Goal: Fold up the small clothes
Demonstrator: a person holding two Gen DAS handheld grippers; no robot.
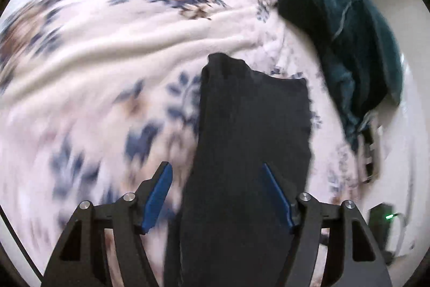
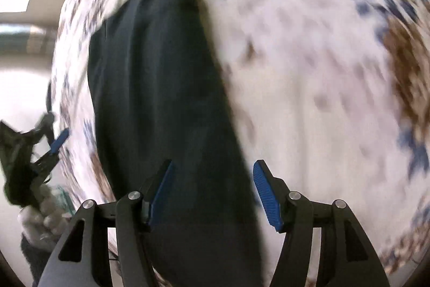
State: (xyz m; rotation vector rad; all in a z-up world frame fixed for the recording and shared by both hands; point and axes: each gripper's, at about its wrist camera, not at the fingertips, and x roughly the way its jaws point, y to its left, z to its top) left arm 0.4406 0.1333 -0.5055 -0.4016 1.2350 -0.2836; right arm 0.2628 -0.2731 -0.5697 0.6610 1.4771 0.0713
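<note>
A small black garment [image 1: 250, 141] lies as a long folded strip on the floral blanket [image 1: 107, 50]. My left gripper [image 1: 216, 179] is open, its blue pads either side of the strip's near end, above it. In the right wrist view the same black garment [image 2: 161, 88] runs away from me. My right gripper [image 2: 212, 179] is open over its near end. The left gripper [image 2: 57, 140] shows at the left edge of that view, held by a gloved hand. Both views are motion-blurred.
A dark teal garment [image 1: 346, 39] lies bunched at the blanket's right edge. Beyond it is pale floor and a dark device with a green light [image 1: 388, 217]. The bed's left edge [image 2: 57, 77] drops to floor in the right wrist view.
</note>
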